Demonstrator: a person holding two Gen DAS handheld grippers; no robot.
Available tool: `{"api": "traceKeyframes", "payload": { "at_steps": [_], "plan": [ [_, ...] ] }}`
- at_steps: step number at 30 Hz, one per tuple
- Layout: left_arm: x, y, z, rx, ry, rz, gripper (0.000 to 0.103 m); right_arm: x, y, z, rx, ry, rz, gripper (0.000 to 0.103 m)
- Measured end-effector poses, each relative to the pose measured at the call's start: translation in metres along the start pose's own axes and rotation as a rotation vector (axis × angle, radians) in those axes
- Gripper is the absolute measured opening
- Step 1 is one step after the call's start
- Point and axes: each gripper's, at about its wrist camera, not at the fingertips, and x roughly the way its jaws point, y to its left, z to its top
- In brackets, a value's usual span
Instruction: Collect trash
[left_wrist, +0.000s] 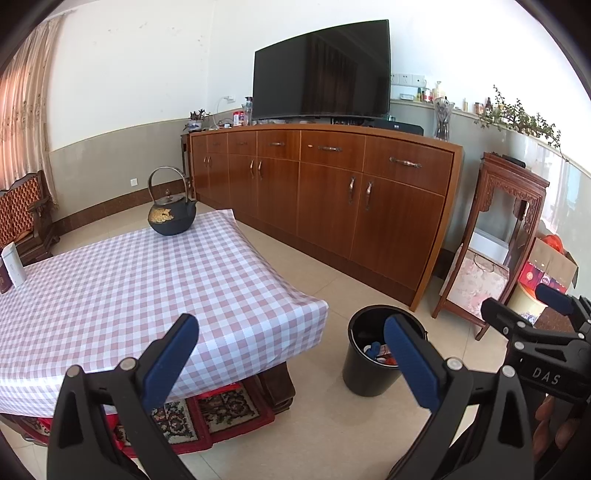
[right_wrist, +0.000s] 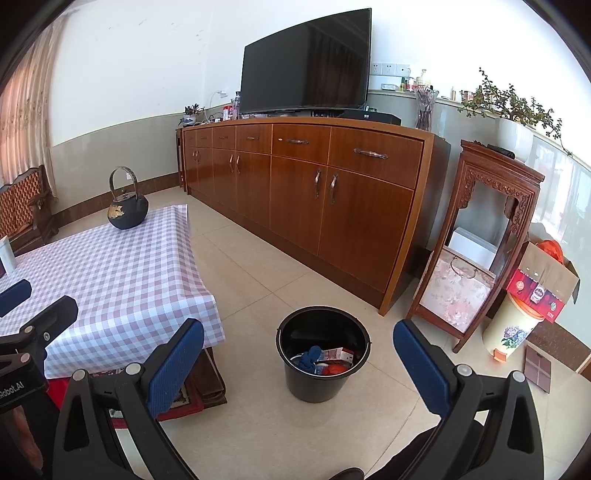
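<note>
A black trash bucket (right_wrist: 323, 363) stands on the tiled floor beside the table; it also shows in the left wrist view (left_wrist: 369, 363). Inside lie a blue item, a white-red wrapper and an orange piece (right_wrist: 321, 360). My left gripper (left_wrist: 291, 343) is open and empty, held above the table's near corner and the bucket. My right gripper (right_wrist: 299, 350) is open and empty, held above and in front of the bucket. The right gripper shows at the right edge of the left wrist view (left_wrist: 532, 314).
A low table with a pink-white checked cloth (left_wrist: 129, 288) carries a black iron teapot (left_wrist: 170, 216) and a white box (left_wrist: 13, 264). A long wooden sideboard (right_wrist: 314, 199) with a TV stands behind. A carved stand (right_wrist: 480, 236) and cardboard boxes (right_wrist: 543, 284) are at right.
</note>
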Motion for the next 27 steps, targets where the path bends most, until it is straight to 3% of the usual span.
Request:
{"api": "traceKeyframes", "payload": {
  "at_steps": [27],
  "plan": [
    [0.013,0.011,-0.007,0.001,0.052,-0.017,0.102,0.001,0.0,0.0,-0.009,0.004,-0.009,0.103]
  ]
}}
